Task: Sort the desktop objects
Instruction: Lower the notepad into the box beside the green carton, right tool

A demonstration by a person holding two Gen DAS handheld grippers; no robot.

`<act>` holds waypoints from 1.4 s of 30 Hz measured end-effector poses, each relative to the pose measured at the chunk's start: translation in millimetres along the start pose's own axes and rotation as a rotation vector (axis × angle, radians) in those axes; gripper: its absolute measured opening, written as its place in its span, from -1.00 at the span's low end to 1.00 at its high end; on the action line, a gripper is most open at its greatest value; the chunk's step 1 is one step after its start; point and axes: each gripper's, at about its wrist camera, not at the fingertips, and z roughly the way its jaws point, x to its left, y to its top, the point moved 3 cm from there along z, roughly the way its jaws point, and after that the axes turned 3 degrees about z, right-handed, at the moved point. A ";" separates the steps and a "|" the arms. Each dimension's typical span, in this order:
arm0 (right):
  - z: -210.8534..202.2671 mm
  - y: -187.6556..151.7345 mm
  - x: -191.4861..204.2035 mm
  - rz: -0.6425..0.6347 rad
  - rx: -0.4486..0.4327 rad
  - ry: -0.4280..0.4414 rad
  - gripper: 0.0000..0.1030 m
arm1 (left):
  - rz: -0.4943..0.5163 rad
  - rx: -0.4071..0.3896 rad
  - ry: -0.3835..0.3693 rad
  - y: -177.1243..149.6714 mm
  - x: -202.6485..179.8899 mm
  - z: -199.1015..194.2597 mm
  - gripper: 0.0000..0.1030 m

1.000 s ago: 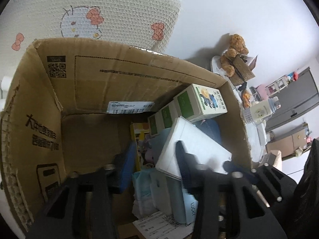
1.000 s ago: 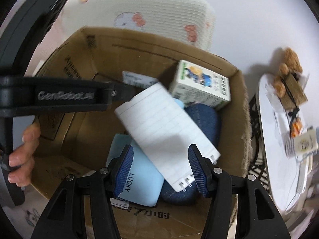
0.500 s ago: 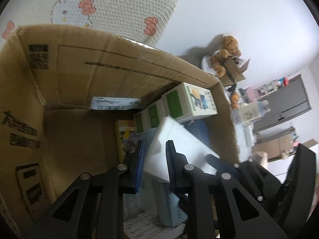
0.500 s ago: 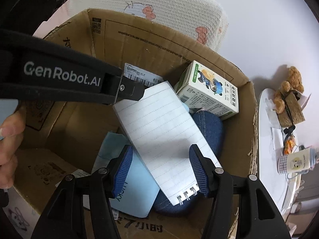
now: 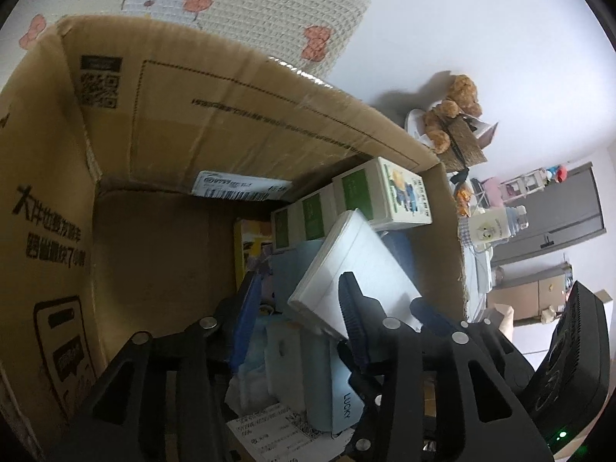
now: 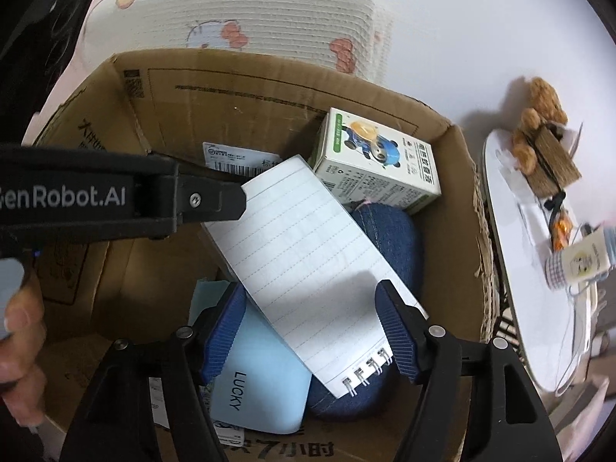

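An open cardboard box point(image 6: 269, 92) holds sorted things. A white lined spiral notebook point(image 6: 308, 261) lies slanted on top of a light blue "LUCKY" case point(image 6: 254, 389), a dark blue denim pouch point(image 6: 389, 238) and beside a green-and-white carton point(image 6: 377, 161). My right gripper point(image 6: 312, 331) is open, its blue pads astride the notebook's spiral end without gripping it. My left gripper point(image 5: 296, 315) hovers over the box, fingers parted, by the notebook's far corner point(image 5: 346, 265); it also shows in the right wrist view point(image 6: 215, 200).
A white round table point(image 6: 539, 308) at the right carries a teddy bear point(image 6: 543, 123) and a checked cup point(image 6: 577, 265). A patterned cushion point(image 5: 246, 11) stands behind the box. Grey cabinets point(image 5: 558, 200) lie far right.
My left gripper closed to a narrow gap half a second ago and has opened wider again near the notebook's corner. My right gripper stays open and has shifted slightly over the box.
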 end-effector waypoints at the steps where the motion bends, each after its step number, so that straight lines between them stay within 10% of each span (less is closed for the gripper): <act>1: -0.6 -0.2 -1.0 -0.004 0.001 0.006 0.31 | -0.011 0.012 0.022 -0.8 1.2 -0.1 -0.03; 29: 12.0 23.2 -46.3 0.031 0.160 0.274 0.31 | -0.017 0.041 -0.048 -3.1 -8.9 7.2 -0.37; 42: -8.2 -15.9 -23.2 -0.077 0.164 0.137 0.33 | 0.033 0.039 -0.113 -3.6 -25.6 12.5 -0.38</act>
